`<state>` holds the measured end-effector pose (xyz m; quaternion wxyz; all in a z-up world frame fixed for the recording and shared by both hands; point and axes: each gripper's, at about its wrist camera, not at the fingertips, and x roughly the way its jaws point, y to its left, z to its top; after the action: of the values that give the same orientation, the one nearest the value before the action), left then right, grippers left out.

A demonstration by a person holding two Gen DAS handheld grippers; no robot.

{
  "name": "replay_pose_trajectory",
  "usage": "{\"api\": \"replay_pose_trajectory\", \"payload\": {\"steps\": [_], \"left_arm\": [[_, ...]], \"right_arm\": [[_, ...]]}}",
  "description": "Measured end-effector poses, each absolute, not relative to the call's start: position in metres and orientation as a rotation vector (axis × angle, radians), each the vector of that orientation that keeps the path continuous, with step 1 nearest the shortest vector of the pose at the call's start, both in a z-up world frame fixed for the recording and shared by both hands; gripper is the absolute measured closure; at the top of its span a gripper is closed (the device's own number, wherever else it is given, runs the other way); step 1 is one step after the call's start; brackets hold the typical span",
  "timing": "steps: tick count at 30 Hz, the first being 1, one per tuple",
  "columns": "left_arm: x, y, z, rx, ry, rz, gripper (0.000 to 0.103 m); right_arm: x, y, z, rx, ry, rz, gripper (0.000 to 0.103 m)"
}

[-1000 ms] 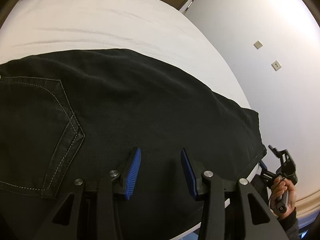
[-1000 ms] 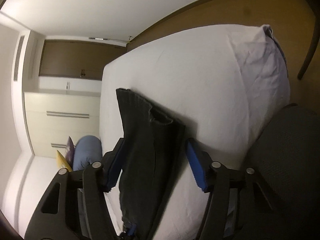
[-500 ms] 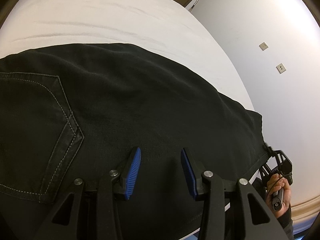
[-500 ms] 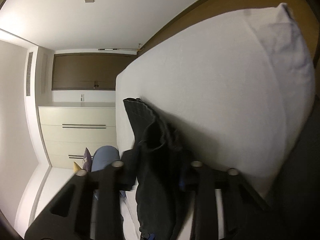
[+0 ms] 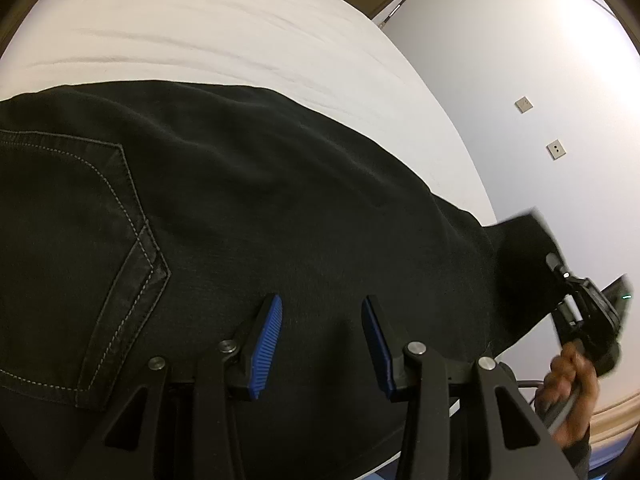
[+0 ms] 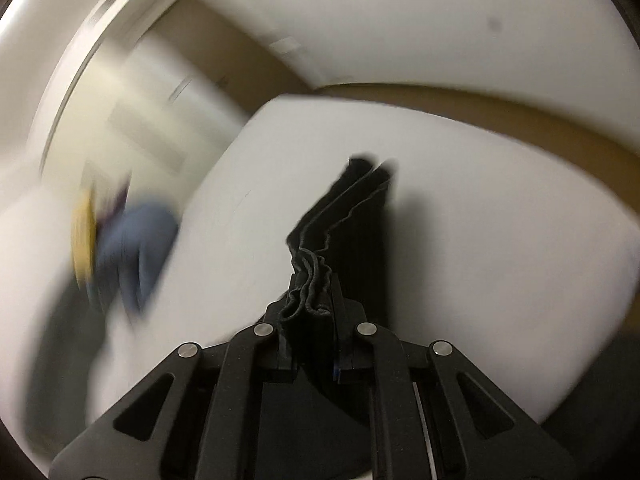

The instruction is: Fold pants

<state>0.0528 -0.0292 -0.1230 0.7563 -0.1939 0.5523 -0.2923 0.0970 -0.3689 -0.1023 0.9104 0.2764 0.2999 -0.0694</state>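
We see pants flat on bed, long axis running left to right. Right hand-held gripper just closing, clamped on cuffs at right end. Left hand-held gripper apart, empty, over seat by pocket.

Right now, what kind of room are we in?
Most likely a bedroom. The black pants lie on a wide bed with a white sheet, a wooden headboard runs behind it, and blurry cupboards or drawers stand at the far side.
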Motion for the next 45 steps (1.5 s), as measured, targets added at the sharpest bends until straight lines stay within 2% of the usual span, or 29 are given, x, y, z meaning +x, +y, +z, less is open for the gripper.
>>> {"api": "replay_pose_trajectory", "payload": {"steps": [3, 5, 8, 13, 24, 27, 28, 29, 31, 34, 39, 45], "left_arm": [[0.053, -0.028, -0.121, -0.467, 1.203, -0.651, 0.046], [0.052, -0.027, -0.116, -0.500, 1.198, -0.663, 0.025], [0.051, -0.029, -0.109, -0.529, 1.194, -0.671, 0.008], [0.062, -0.043, -0.113, -0.629, 1.247, -0.706, 0.006], [0.097, -0.098, -0.103, -0.539, 1.352, -0.795, 0.003], [0.103, -0.102, -0.102, -0.495, 1.366, -0.800, 0.013], [0.106, -0.104, -0.103, -0.477, 1.384, -0.816, 0.032], [0.107, -0.104, -0.103, -0.461, 1.401, -0.828, 0.054], [0.110, -0.100, -0.102, -0.404, 1.417, -0.840, 0.080], [0.115, -0.089, -0.091, -0.330, 1.396, -0.860, 0.091], [0.123, -0.068, -0.073, -0.176, 1.364, -0.857, 0.091], [0.124, -0.042, -0.079, -0.091, 1.363, -0.811, 0.091]], "right_arm": [[0.120, -0.268, -0.114, 0.177, 0.765, -0.027, 0.094], [0.127, -0.222, -0.147, -0.027, 0.883, 0.013, 0.094], [0.126, -0.203, -0.184, -0.084, 0.946, 0.004, 0.093], [0.116, -0.205, -0.181, -0.115, 0.895, -0.005, 0.094], [0.074, -0.172, -0.150, -0.252, 0.794, -0.015, 0.094], [0.065, -0.164, -0.147, -0.264, 0.790, 0.006, 0.094], [0.063, -0.160, -0.145, -0.269, 0.786, 0.013, 0.094], [0.063, -0.159, -0.143, -0.271, 0.783, 0.018, 0.094], [0.060, -0.152, -0.139, -0.277, 0.775, 0.036, 0.094], [0.054, -0.138, -0.134, -0.288, 0.766, 0.071, 0.093], [0.046, -0.106, -0.133, -0.322, 0.765, 0.150, 0.093], [0.040, -0.081, -0.143, -0.342, 0.787, 0.230, 0.093]]}}
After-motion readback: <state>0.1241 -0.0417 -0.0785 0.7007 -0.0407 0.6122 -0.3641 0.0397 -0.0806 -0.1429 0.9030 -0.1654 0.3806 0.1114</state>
